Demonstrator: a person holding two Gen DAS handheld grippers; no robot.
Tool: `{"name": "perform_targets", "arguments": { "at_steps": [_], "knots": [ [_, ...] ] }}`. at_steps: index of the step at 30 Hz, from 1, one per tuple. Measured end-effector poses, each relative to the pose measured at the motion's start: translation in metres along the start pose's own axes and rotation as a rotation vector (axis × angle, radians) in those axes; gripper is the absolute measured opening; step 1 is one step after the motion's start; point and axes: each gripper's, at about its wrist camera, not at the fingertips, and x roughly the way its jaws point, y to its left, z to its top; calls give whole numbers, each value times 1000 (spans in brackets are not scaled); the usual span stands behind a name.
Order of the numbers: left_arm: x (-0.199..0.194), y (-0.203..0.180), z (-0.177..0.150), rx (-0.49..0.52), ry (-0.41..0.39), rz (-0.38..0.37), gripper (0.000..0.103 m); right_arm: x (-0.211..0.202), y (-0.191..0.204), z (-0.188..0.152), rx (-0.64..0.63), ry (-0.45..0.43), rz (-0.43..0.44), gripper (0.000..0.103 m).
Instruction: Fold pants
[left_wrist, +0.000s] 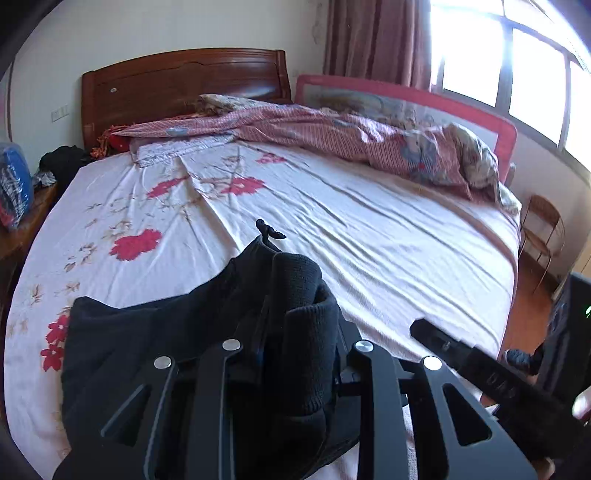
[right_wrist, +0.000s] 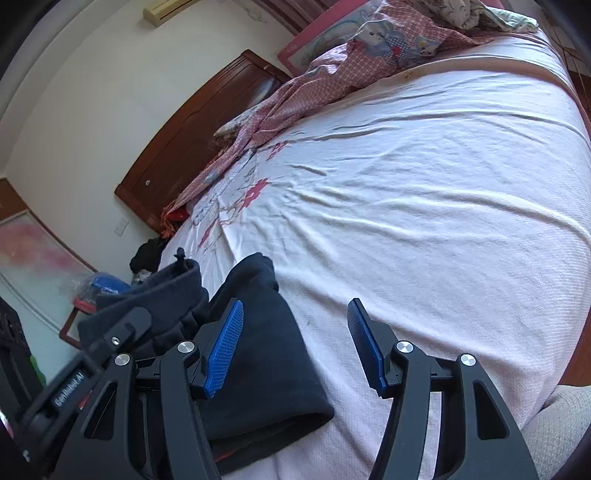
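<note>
Black pants (left_wrist: 147, 350) lie bunched at the near edge of the bed, with the drawstring (left_wrist: 267, 230) sticking up. My left gripper (left_wrist: 295, 332) is shut on a thick fold of the ribbed waistband, and the cloth hides its pads. In the right wrist view the pants (right_wrist: 266, 369) form a folded dark stack on the sheet. My right gripper (right_wrist: 295, 332) is open with nothing between its blue pads (right_wrist: 227, 343); its left pad hovers over the stack. The left gripper (right_wrist: 125, 328) appears at that view's left, holding the raised waistband. One finger (left_wrist: 436, 338) of the right gripper shows in the left wrist view.
The white floral sheet (left_wrist: 369, 240) covers a wide bed. A pink quilt (left_wrist: 351, 136) is heaped along the far side, by the wooden headboard (left_wrist: 177, 85) and a pink rail (left_wrist: 406, 99). At left is a nightstand with dark clothes (left_wrist: 62, 162), at right a chair (left_wrist: 543, 229).
</note>
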Motion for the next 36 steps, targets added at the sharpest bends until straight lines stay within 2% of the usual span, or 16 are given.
{"name": "perform_targets", "arguments": {
  "at_steps": [2, 4, 5, 7, 8, 9, 13, 16, 20, 23, 25, 27, 29, 31, 34, 36],
  "knots": [
    [5, -9, -5, 19, 14, 9, 24, -2, -8, 3, 26, -10, -7, 58],
    [11, -16, -14, 49, 38, -1, 34, -2, -12, 3, 36, -13, -9, 58],
    [12, -20, -20, 56, 52, -30, 40, -2, -12, 4, 34, -14, -15, 58],
    [7, -29, -35, 55, 80, -150, 62, 1, -11, 6, 28, -16, -20, 58],
    [-2, -34, -44, 63, 102, -226, 66, 1, -12, 7, 28, -18, -20, 58],
    [-8, -38, -51, 77, 99, -239, 71, 1, -12, 7, 29, -17, -20, 58],
    [-47, -28, -63, 101, 40, -242, 71, 0, -5, 6, 21, -12, 33, 58],
    [-71, 11, -63, 33, -2, -156, 71, -1, 19, 3, -59, 1, 123, 58],
    [-87, 73, -69, -87, -35, 47, 76, 4, 53, -10, -176, 86, 206, 58],
    [-85, 120, -83, -183, -4, 175, 77, 13, 66, -22, -241, 150, 163, 58],
    [-82, 145, -98, -245, 27, 238, 81, 25, 65, -24, -220, 199, 142, 58],
    [-73, 159, -114, -270, 74, 277, 82, 41, 64, -25, -199, 276, 115, 58],
    [-64, 161, -126, -277, 113, 250, 83, 51, 68, -26, -213, 315, 82, 58],
    [-62, 158, -129, -280, 102, 254, 83, 53, 82, -28, -275, 333, 81, 30],
    [-60, 153, -125, -278, 106, 241, 84, 41, 102, -22, -357, 318, 104, 24],
    [-59, 148, -120, -266, 93, 225, 89, 26, 110, -13, -386, 267, 121, 24]
  ]
}}
